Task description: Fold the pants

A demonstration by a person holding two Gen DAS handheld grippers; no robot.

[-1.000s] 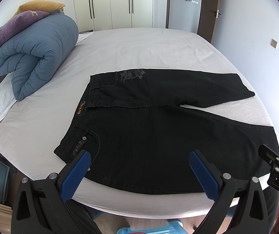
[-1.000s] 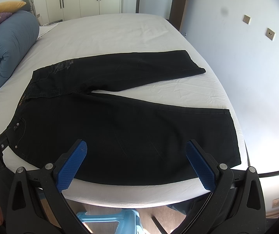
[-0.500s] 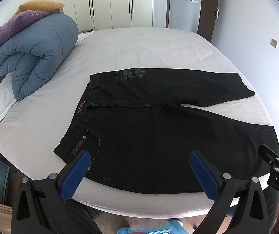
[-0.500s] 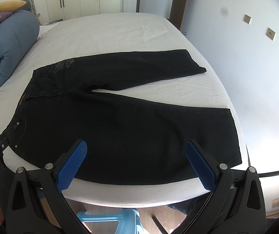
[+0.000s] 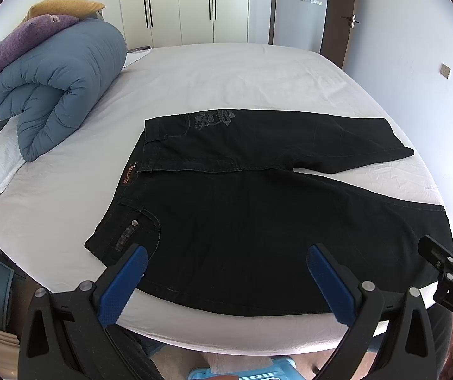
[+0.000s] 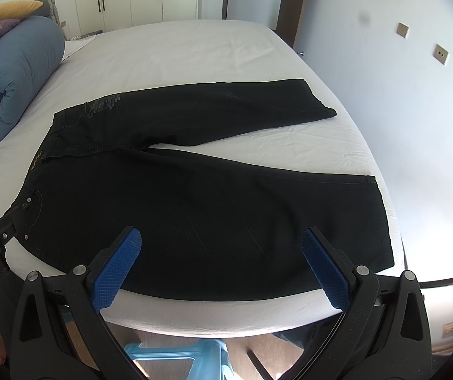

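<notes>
On the near half of the white bed (image 5: 226, 72), black jeans (image 5: 258, 221) spread flat, waistband toward the left edge, hems toward the right edge, long axis running parallel to the near edge. Legs splayed in a narrow V: far leg (image 6: 226, 110) angled toward the far right, near leg (image 6: 226, 215) lying just inside the near edge. No fold made yet, by the look of it.

Left gripper (image 5: 226, 272) poised above the near edge by the waistband and front pocket (image 5: 131, 231), jaws wide, gripping nothing. Right gripper (image 6: 220, 259) poised above the near leg, closer to the hem (image 6: 381, 218), jaws likewise wide and empty. Both clear of the cloth.

Likely next: bring one leg over the other along the long axis. Left gripper nearer the waist corner, right nearer the hem corner, so a natural split.

Rolled blue duvet (image 5: 58, 85) at the far left corner, well apart from the jeans.
</notes>
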